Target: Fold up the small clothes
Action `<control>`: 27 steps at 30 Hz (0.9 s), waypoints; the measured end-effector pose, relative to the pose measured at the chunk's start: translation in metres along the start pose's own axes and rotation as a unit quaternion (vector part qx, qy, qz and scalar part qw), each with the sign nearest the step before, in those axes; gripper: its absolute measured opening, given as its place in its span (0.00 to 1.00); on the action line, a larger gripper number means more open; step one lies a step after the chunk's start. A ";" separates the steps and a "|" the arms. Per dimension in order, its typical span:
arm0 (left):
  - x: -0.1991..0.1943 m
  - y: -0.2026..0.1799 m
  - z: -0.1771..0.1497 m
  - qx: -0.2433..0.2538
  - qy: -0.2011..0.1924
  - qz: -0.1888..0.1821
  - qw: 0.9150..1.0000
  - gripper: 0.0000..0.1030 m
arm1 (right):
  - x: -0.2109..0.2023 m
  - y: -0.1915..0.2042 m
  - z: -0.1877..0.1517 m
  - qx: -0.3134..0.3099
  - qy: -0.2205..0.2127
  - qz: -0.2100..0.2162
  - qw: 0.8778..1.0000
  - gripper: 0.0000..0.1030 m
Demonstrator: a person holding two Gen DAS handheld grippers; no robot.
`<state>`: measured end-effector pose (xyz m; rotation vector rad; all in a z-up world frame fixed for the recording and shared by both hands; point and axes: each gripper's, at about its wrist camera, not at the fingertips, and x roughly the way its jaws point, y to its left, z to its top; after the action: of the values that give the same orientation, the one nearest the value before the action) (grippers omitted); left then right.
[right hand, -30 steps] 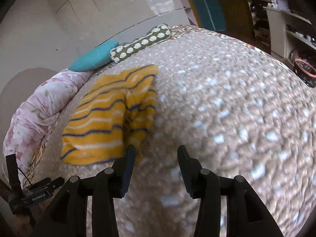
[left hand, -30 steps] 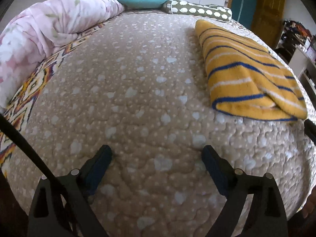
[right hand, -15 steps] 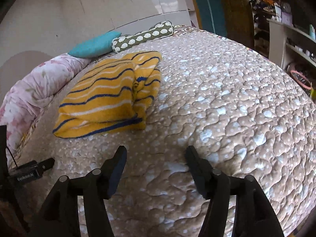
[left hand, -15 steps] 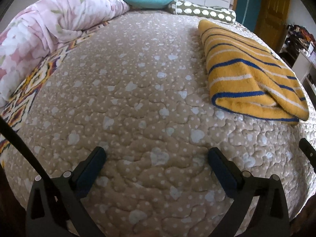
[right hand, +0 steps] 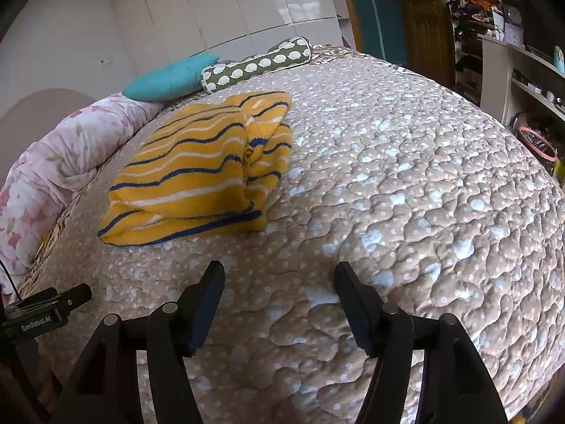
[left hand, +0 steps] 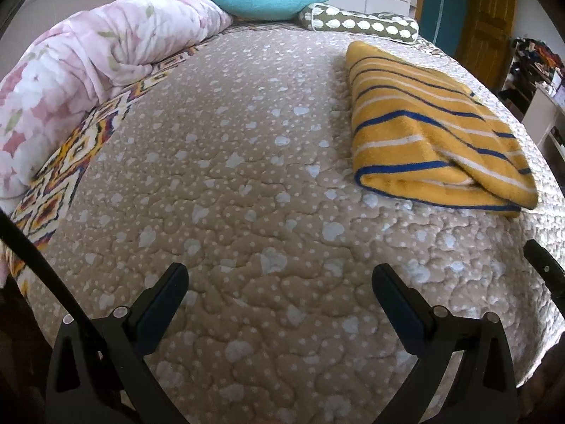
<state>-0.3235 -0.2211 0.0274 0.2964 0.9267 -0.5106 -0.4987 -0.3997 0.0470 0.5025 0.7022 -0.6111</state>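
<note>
One fuzzy striped garment (left hand: 430, 134) folded rectangular on lumpy quilted bedspread (left hand: 247, 190)

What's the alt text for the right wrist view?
A folded yellow garment with blue and white stripes lies on a beige dotted quilt, beyond the open, empty right tongs. A teal pillow, a green spotted bolster and a pink floral duvet line the far and left edges.
</note>
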 end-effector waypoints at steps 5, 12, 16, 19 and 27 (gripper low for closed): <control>-0.012 -0.006 0.000 0.009 -0.006 -0.005 1.000 1.00 | -0.001 0.005 0.002 -0.005 0.007 -0.008 1.000 0.67; -0.017 -0.007 0.000 0.012 -0.004 -0.015 1.000 1.00 | 0.001 0.013 0.003 -0.019 0.016 -0.022 0.999 0.70; -0.018 -0.009 -0.001 0.012 -0.002 -0.017 1.000 1.00 | 0.003 0.022 0.003 -0.035 0.024 -0.035 0.999 0.71; -0.019 -0.011 -0.001 0.013 0.002 -0.020 1.000 1.00 | 0.005 0.031 0.005 -0.049 0.028 -0.035 0.998 0.71; -0.018 -0.012 -0.003 0.017 0.012 -0.034 0.999 1.00 | 0.010 0.050 0.008 -0.072 0.035 -0.031 0.996 0.73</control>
<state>-0.3407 -0.2250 0.0403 0.3025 0.9551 -0.5865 -0.4560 -0.3723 0.0563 0.3704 0.8245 -0.5989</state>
